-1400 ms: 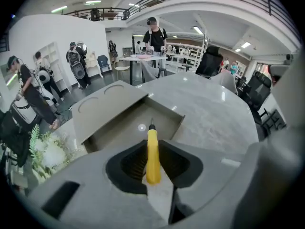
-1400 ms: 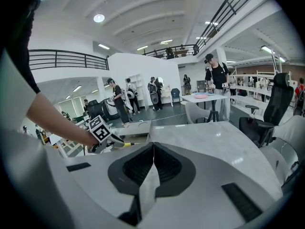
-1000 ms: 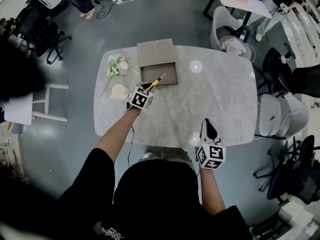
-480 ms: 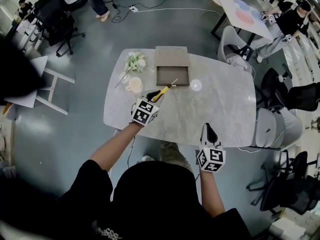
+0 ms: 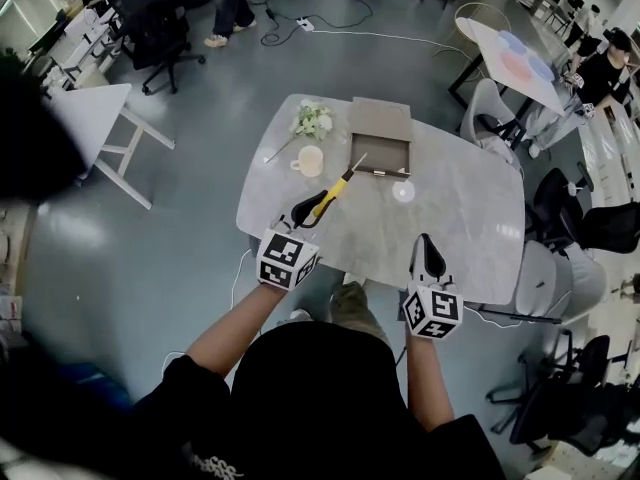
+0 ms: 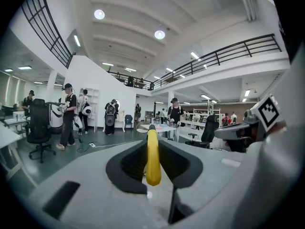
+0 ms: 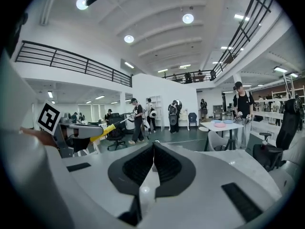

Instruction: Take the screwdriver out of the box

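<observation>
The screwdriver (image 5: pixel 336 190), yellow-handled with a thin metal shaft, is held in the air in my left gripper (image 5: pixel 308 209), clear of the brown open box (image 5: pixel 380 138) at the table's far side. Its tip points toward the box's front edge. In the left gripper view the yellow handle (image 6: pixel 153 156) runs straight out between the dark pads (image 6: pixel 128 163), which are shut on it. My right gripper (image 5: pixel 426 241) hovers over the table's near right part, shut with nothing in it. In the right gripper view the pads (image 7: pixel 164 166) meet, and the screwdriver (image 7: pixel 106 130) shows at left.
On the marble table (image 5: pixel 460 228) a cream cup (image 5: pixel 311 161) and a white flower bunch (image 5: pixel 313 120) lie left of the box; a small white disc (image 5: pixel 404 192) lies in front of it. Chairs (image 5: pixel 560 218) and other tables surround it; people stand far off.
My left gripper has risen and drawn back toward me with the screwdriver, carrying it out over the box's front edge. The right gripper has lifted too.
</observation>
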`<state>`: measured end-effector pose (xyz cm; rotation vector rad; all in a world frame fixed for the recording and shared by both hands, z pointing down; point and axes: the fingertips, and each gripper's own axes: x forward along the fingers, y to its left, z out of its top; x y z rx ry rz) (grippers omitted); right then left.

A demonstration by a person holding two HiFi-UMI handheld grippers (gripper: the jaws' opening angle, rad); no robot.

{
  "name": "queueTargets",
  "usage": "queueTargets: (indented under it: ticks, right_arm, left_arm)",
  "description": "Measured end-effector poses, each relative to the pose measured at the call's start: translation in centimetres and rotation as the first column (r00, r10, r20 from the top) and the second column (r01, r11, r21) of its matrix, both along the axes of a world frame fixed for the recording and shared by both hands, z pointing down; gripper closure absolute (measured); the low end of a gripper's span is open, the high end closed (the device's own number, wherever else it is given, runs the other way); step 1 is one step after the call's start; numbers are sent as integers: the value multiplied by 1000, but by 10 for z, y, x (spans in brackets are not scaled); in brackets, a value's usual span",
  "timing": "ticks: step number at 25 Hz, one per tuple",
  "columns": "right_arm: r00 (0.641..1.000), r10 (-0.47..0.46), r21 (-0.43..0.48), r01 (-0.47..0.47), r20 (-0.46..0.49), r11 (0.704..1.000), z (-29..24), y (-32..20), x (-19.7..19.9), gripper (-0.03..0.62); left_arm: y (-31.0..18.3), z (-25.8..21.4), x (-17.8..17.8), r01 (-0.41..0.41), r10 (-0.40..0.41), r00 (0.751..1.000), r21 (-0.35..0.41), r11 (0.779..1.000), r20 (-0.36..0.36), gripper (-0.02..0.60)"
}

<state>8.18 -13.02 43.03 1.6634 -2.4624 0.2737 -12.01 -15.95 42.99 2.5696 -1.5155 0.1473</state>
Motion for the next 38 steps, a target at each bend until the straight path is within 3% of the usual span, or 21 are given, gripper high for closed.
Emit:
queueTargets:
  ticks: [5, 10, 15, 20, 28, 38]
  right_arm:
    - [1000, -7, 57, 6, 18, 998, -36, 15, -28, 582]
    - [1000, -8, 91, 10, -21, 996, -49, 21, -44, 582]
    - [996, 7, 84, 1, -94, 996, -35, 19, -52, 582]
    - [995, 10, 68, -3, -103, 998, -21, 10, -54, 583]
    - [994, 11, 75, -3, -110, 997, -25, 1, -53, 582]
    - [994, 11, 64, -4, -107, 998, -17, -15, -39, 583]
  left_arm:
    - [32, -34, -34, 72, -69, 995, 51, 996, -68, 499]
    - [45, -43, -58, 108, -100, 990, 77, 991, -100, 499]
    - [51, -41, -75, 123, -116, 988, 72, 990, -103, 499]
    - [47, -34, -88, 137, -131, 987, 65, 988, -91, 499]
    - [37, -33, -92, 137, -132, 987, 54, 989, -95, 499]
    - [8, -24, -65, 111, -108, 990, 31, 993, -89, 499]
